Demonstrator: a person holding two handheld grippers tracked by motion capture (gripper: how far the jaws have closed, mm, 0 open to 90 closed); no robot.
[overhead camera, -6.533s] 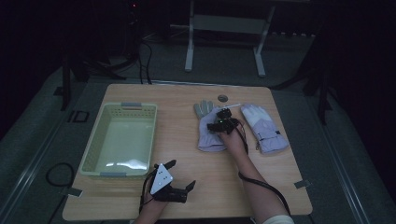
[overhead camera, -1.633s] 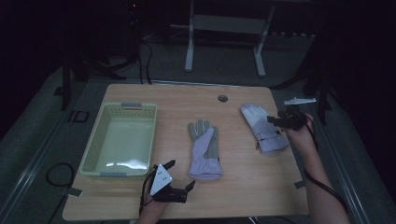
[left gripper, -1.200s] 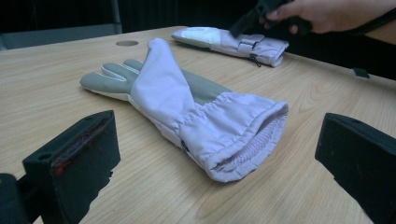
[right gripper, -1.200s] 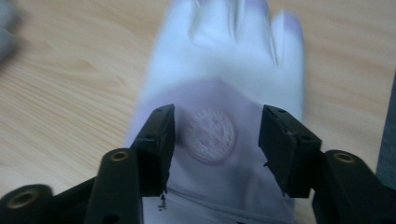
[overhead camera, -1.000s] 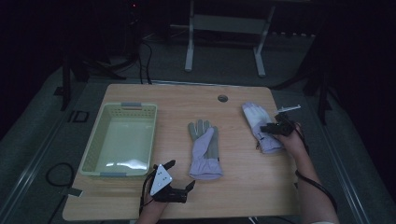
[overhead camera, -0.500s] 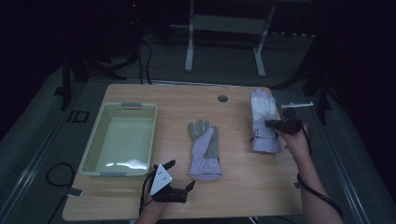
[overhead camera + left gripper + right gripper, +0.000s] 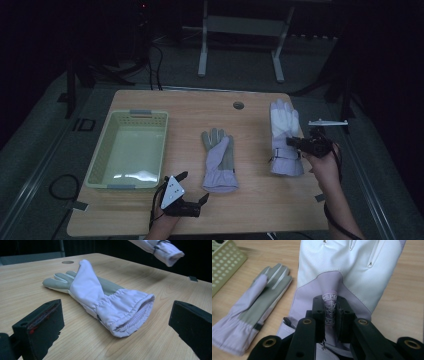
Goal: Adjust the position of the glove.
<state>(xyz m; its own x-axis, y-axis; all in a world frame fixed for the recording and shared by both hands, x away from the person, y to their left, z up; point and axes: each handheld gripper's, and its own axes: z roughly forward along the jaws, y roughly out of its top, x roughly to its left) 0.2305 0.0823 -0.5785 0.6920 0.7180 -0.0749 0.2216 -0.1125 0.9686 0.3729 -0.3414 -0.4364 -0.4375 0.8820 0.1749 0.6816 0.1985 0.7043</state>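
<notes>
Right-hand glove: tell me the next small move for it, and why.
Probably carry the white glove leftward toward the green basket. The right gripper is shut on a pinch of its fabric and holds it off the table, the basket has nothing in it, and the second glove lies between them.

Two gloves (image 7: 219, 160) (image 7: 284, 137), one green basket (image 7: 102, 162), one wooden table (image 7: 250, 210).

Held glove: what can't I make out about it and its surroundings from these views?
- Held glove: fingertips cut off by the top edge, right gripper view; cuff hidden behind the jaws.
- Basket: mostly cut off at the left edge, right gripper view.
- Held glove's logo: too small, high view.
</notes>
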